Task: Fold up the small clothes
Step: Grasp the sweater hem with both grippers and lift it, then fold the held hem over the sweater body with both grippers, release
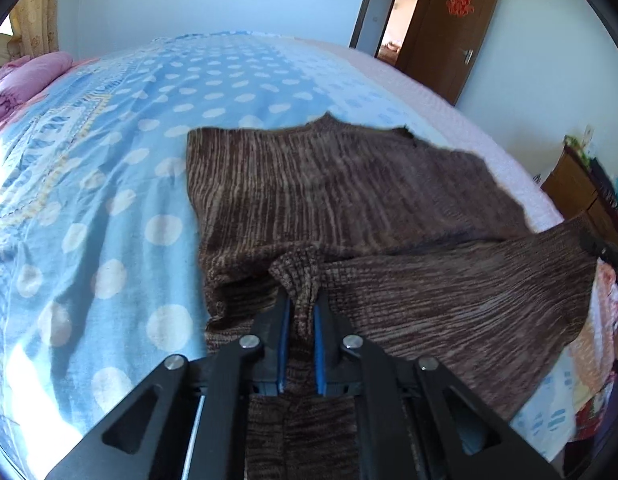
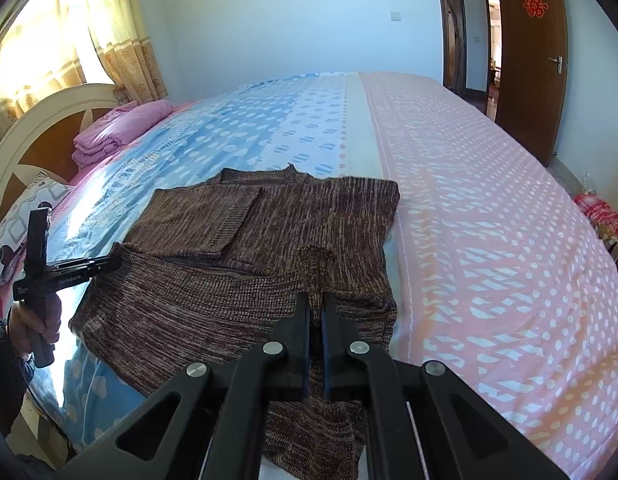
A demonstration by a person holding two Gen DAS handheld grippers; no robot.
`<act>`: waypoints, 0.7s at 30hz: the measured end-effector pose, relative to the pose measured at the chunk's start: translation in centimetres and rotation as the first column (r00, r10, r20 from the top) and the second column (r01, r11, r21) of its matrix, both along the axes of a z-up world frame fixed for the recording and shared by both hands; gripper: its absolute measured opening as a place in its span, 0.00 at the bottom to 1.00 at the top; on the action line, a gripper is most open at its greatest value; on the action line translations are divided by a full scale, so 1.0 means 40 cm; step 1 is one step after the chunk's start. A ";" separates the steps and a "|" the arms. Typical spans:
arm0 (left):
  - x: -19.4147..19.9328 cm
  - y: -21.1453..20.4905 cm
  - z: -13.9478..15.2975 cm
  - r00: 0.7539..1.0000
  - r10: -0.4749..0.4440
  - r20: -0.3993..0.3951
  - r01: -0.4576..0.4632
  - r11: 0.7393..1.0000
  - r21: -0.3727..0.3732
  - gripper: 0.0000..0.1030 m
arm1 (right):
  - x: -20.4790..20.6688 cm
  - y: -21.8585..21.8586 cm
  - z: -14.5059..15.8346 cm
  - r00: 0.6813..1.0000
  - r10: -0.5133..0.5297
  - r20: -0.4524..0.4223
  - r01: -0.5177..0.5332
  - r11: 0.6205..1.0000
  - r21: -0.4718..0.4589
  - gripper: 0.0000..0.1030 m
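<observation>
A brown striped knit sweater lies on the bed, its sleeves folded in over the body. My left gripper is shut on a bunched corner of the sweater's near hem. My right gripper is shut on the other corner of the same hem, and the sweater spreads out ahead of it. Both hold the near edge lifted a little above the rest. The left gripper also shows at the left of the right wrist view, in a hand. The right gripper's tip shows at the right edge of the left wrist view.
The bed has a blue polka-dot sheet on the left and a pink patterned one on the right. Folded pink bedding and a headboard are at the far left. A brown door stands open. A wooden cabinet is beside the bed.
</observation>
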State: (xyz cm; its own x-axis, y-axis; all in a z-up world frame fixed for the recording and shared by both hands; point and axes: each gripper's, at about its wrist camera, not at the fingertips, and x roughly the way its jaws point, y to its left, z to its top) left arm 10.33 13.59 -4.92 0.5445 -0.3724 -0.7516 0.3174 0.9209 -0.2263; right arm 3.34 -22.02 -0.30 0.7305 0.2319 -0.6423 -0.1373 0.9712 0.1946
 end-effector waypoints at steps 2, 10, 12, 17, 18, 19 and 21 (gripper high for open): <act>-0.014 0.023 0.038 1.000 0.007 0.021 -0.006 0.998 -0.061 0.10 | -0.011 0.001 0.031 1.000 0.010 0.029 -0.010 1.000 -0.004 0.04; 0.044 0.075 0.130 0.993 0.085 0.077 -0.076 0.990 -0.118 0.10 | 0.054 0.010 0.103 0.994 0.009 0.112 -0.004 0.999 -0.045 0.04; 0.075 0.088 0.136 0.991 0.112 0.074 -0.101 0.986 -0.136 0.10 | 0.090 0.013 0.103 0.993 0.000 0.120 0.008 0.998 -0.061 0.04; 0.167 0.095 0.134 0.983 0.173 0.063 -0.162 0.975 -0.150 0.10 | 0.187 0.029 0.097 0.989 -0.037 0.146 0.058 0.988 -0.144 0.04; 0.182 0.093 0.135 0.982 0.177 0.066 -0.166 0.976 -0.144 0.10 | 0.202 0.030 0.098 0.987 -0.048 0.153 0.072 0.985 -0.154 0.04; 0.199 0.088 0.134 0.981 0.181 0.069 -0.171 0.976 -0.134 0.10 | 0.222 0.028 0.097 0.985 -0.061 0.159 0.087 0.983 -0.163 0.04; 0.232 0.078 0.130 0.979 0.191 0.073 -0.181 0.976 -0.122 0.10 | 0.269 0.022 0.089 0.982 -0.092 0.165 0.120 0.978 -0.168 0.04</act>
State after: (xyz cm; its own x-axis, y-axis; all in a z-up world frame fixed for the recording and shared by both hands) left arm 19.59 16.71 0.29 0.6713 -0.3393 -0.6589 0.1649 0.9352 -0.3135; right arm 14.10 -21.14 3.26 0.8388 0.0405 -0.5430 -0.0463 0.9989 0.0029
